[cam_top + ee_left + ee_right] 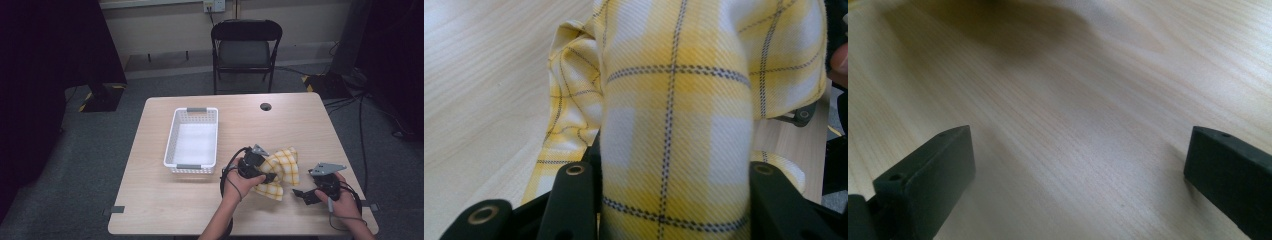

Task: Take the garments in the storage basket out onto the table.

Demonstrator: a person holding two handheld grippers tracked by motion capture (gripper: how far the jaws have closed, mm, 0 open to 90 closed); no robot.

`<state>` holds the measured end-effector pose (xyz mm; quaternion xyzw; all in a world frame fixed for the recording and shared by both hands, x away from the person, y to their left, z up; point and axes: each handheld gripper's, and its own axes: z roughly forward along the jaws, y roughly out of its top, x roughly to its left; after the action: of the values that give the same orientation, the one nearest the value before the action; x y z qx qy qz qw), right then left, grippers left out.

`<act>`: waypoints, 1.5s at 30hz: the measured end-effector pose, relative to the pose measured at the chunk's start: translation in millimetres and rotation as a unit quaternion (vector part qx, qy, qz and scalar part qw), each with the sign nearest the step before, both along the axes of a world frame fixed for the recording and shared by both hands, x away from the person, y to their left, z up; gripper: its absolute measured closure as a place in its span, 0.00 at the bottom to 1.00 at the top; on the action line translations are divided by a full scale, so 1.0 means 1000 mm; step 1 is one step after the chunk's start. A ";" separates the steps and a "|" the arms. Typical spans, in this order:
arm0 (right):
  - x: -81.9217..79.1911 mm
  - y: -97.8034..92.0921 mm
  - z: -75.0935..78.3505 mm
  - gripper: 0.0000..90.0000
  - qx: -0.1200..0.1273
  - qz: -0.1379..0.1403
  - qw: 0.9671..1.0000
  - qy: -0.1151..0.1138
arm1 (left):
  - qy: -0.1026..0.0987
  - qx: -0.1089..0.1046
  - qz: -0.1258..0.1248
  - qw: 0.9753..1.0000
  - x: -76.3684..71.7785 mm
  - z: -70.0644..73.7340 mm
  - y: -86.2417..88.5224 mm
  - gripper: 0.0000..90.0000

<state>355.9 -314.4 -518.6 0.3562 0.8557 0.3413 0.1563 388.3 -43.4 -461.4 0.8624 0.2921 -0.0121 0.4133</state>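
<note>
A yellow and white checked cloth (282,167) is bunched up over the right part of the wooden table (280,125). My left gripper (269,176) is shut on it; in the left gripper view a thick fold of the cloth (674,110) fills the space between the two black jaws of the left gripper (671,200). My right gripper (303,195) sits just right of the cloth, near the table's front edge. The right gripper (1078,165) is open, with bare wood between its widely spread jaws and the cloth's shadow ahead.
A white plastic basket (172,140) with nothing in it stands left of the cloth at the table's middle. A cable hole (265,106) is at the far edge. A black folding chair (245,45) stands beyond the table.
</note>
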 end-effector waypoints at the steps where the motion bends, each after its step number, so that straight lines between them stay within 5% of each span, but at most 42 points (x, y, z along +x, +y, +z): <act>1: 0.000 0.000 0.000 0.00 0.000 0.000 1.000 0.000 | 0.000 0.002 -0.002 1.000 0.000 -0.001 -0.001 0.65; 22: 0.000 0.000 0.000 0.00 0.000 0.000 1.000 0.000 | -0.022 0.041 -0.015 0.999 -0.008 -0.013 -0.017 0.63; 45: 0.000 0.000 0.000 0.00 0.000 0.000 1.000 0.000 | -0.030 0.056 -0.029 0.998 -0.013 -0.019 -0.023 0.53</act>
<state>355.8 -314.4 -518.7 0.3566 0.8554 0.3415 0.1562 374.9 -66.4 -480.8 0.8923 0.2547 0.0183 0.3722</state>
